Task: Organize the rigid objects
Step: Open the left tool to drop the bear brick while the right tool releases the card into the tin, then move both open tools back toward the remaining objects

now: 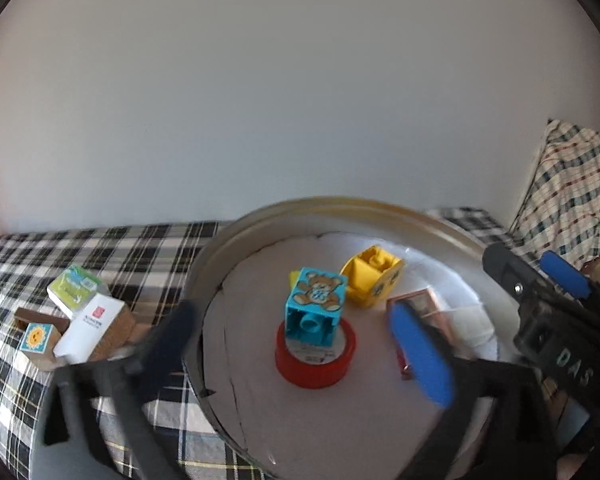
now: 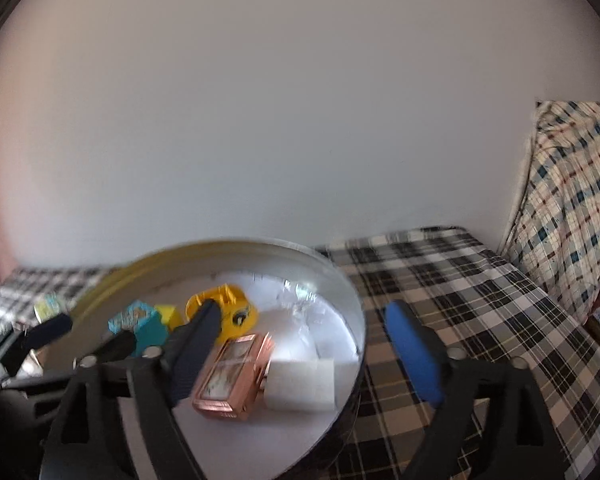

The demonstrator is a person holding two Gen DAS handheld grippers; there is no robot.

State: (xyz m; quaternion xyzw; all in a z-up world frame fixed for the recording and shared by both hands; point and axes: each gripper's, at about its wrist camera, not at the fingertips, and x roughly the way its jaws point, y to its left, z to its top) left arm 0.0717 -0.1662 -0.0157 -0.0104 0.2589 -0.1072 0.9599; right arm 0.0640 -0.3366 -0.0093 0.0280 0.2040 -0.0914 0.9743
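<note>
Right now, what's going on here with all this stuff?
A person is sorting small objects into a round tin on a plaid cloth. Both the left gripper and right gripper hover open over it, holding nothing. Inside lie a teal block resting on a red tape roll, a yellow block and a copper box. Several small boxes wait outside.

Bed (image 1: 148, 248), covered in black-and-white plaid cloth. Carried directly on it:

- Round metal tray (image 1: 220, 248), shallow-walled, white-lined, set near the wall.
- Cluster of small boxes just beside the tray's left rim, touching one another: green-and-white box (image 1: 74, 286) farthest back; white box with red mark (image 1: 90, 330) leaning over a cork-coloured block (image 1: 118, 330); block with sun picture (image 1: 36, 340) in front of a brown box (image 1: 40, 317).
- Plaid pillow (image 2: 576, 200), propped against the wall at the right end.
</note>
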